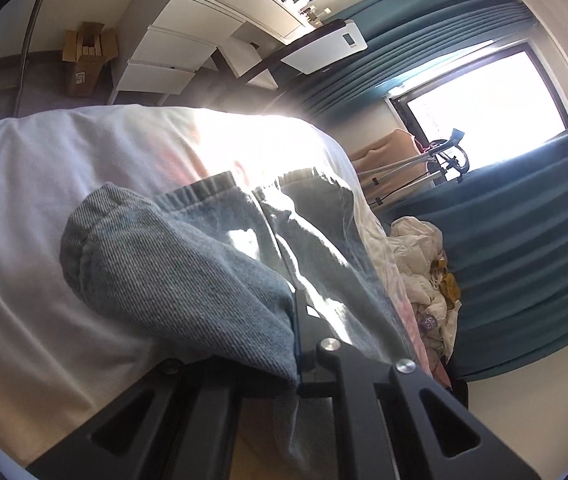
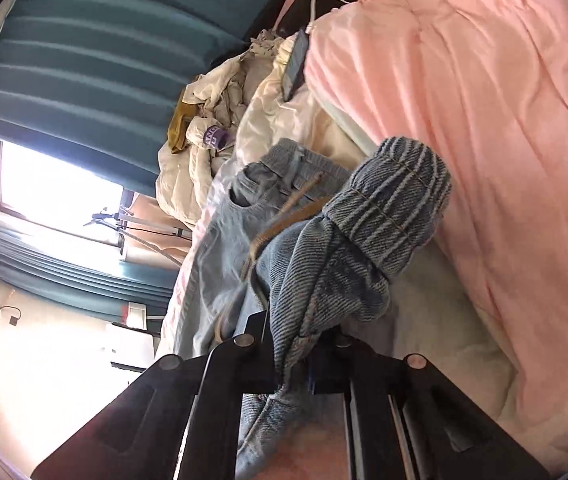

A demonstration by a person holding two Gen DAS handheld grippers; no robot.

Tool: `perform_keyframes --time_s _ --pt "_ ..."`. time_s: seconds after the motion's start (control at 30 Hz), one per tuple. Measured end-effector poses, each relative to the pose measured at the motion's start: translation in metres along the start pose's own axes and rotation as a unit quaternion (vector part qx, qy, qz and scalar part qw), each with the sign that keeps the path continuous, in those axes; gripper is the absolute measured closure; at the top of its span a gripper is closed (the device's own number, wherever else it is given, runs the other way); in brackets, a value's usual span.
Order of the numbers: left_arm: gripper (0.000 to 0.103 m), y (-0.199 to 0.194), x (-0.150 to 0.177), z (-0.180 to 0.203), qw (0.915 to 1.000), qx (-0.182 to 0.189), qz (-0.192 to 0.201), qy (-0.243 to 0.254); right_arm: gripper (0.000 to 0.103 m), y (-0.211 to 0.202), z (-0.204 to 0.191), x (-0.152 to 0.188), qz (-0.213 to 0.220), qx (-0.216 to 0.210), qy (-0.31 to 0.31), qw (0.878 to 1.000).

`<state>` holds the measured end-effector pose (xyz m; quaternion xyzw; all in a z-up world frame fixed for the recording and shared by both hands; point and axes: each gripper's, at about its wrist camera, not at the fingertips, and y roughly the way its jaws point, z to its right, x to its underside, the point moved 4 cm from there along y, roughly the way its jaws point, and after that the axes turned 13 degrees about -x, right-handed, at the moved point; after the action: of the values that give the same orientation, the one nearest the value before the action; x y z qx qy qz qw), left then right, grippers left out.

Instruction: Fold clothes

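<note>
On the bed (image 1: 24, 208), pale jeans (image 1: 316, 248) lying flat, waistband toward the window side, hem end lifted and carried back over the legs. Left gripper (image 1: 298, 344) pinching a thick wad of denim, fingers pressed together on the cloth, cuff bulging out to one side. Right gripper (image 2: 288, 344) clamped the same way, a ribbed, rolled cuff (image 2: 396, 204) flopping forward past the fingertips. Both ends held at once, probably to keep the two legs level so the fold lands square rather than skewed. Cloth gripped deep between the fingers, likely so the heavy denim does not slip out mid-carry.

Looks like the middle of a lengthwise halving: hems up, waistband still down on the bed. Next, by the look of it, hems to be laid near the waistband and let go.

From the left wrist: white cover of the bed under the jeans, white drawers (image 1: 172, 52) and a cardboard box (image 1: 88, 60) beyond, glare washing out the waistband. No pocket detail to be had there.

From the right wrist: pocket opening and tan drawstring (image 2: 284, 216) plain to see, plus a pink quilt (image 2: 484, 120) right beside the jeans, a phone (image 2: 296, 64) on its cable, and a heap of cream laundry (image 2: 212, 120) waiting near the teal curtain (image 2: 104, 40). Neither gripper visible from the other's camera.
</note>
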<state>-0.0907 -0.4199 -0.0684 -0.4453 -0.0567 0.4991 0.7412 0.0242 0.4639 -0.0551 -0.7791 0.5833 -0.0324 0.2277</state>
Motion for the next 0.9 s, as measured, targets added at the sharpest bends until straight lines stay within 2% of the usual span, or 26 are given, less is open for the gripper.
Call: perform_keyframes --time_s 0.17,0.3,0.4,0.53,0.67,0.83,0.9 --pt "0.100 0.023 -0.030 0.057 0.9999 -0.006 0.009 0.007 0.096 0.037 -0.044 -0.030 -0.001 -0.003 -0.013 1.000" --pt "0.100 0.060 -0.056 0.113 0.9979 -0.033 0.025 0.049 0.096 0.097 -0.070 -0.060 -0.001 0.031 -0.057 0.998" --pt "0.100 0.097 -0.074 0.145 0.9982 -0.039 0.020 0.042 0.096 0.137 -0.078 -0.081 -0.002 0.039 -0.068 0.997" --pt "0.100 0.150 -0.095 0.186 0.9971 -0.057 0.011 0.050 0.096 0.187 -0.082 -0.105 0.010 0.054 -0.097 0.994" --pt "0.099 0.204 -0.109 0.216 0.9940 -0.085 0.007 0.069 0.096 0.236 -0.085 -0.115 0.021 0.074 -0.161 0.984" --pt "0.099 0.270 -0.110 0.226 0.9870 -0.132 -0.001 0.092 0.096 0.291 -0.061 -0.126 0.002 0.099 -0.178 0.979" --pt "0.099 0.286 -0.106 0.223 0.9857 -0.140 -0.002 0.094 0.096 0.309 -0.047 -0.127 -0.013 0.113 -0.183 0.977"
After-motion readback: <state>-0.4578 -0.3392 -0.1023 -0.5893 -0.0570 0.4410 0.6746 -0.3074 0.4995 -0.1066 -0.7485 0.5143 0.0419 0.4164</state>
